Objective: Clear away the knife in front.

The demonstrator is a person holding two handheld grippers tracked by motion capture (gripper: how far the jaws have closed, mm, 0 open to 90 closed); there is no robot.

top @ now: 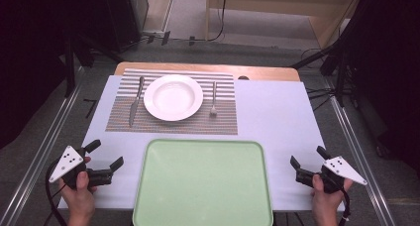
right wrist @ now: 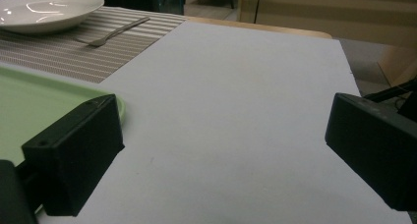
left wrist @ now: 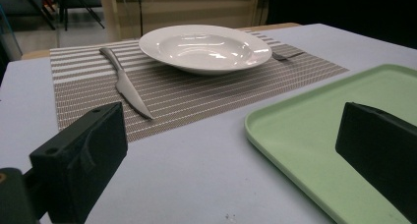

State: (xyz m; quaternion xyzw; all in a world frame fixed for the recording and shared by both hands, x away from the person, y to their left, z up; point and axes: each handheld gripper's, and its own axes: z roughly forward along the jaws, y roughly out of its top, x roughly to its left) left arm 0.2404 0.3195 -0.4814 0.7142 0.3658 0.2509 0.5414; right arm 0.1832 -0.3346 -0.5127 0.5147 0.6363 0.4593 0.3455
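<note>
The green tray (top: 203, 184) lies flat at the near edge of the table, between the two grippers, looking like light, stiff, smooth plastic, so I'd judge its raised rim at the side edges the only sure place to pinch. Left gripper (top: 105, 157) and right gripper (top: 307, 161) flank it with jaws spread wide and holding nothing, while beyond it plate (top: 173, 97), knife (top: 136, 101) and fork (top: 213, 99) rest on the striped placemat (top: 171, 121).

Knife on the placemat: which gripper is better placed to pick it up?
Left. The knife lies left of the plate, on the left gripper's side; its jaws stand open. The right gripper would probably have to cross the tray.
</note>
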